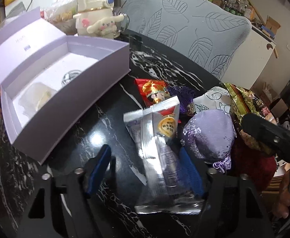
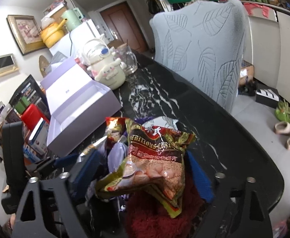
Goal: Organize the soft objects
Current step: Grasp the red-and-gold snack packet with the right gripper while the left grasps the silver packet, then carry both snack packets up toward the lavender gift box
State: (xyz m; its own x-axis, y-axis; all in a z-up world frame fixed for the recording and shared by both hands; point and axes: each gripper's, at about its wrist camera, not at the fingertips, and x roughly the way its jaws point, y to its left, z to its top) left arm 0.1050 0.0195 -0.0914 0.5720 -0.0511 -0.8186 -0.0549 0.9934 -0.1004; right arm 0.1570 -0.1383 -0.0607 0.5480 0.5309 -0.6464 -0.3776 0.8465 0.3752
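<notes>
A pile of soft things lies on the black marble table [image 1: 160,63]. My left gripper [image 1: 145,166] is open, its blue fingers either side of a silver foil packet [image 1: 160,154]. Beside it lie a lilac satin pouch [image 1: 210,134], a red doll packet [image 1: 154,91], a white printed cloth [image 1: 214,99] and a purple tassel [image 1: 184,97]. My right gripper [image 2: 141,170] is open around a gold and brown cereal bag [image 2: 154,162], which rests on a dark red fluffy item [image 2: 164,214]. The open lilac box [image 1: 61,79] holds a white soft item [image 1: 35,99].
A cream Cinnamoroll bottle [image 1: 95,13] and a glass mug [image 2: 129,61] stand behind the box. A grey leaf-patterned chair [image 2: 202,45] stands at the table's far side. Boxes and books [image 2: 35,138] crowd the left edge. The right gripper's body shows in the left wrist view [image 1: 271,136].
</notes>
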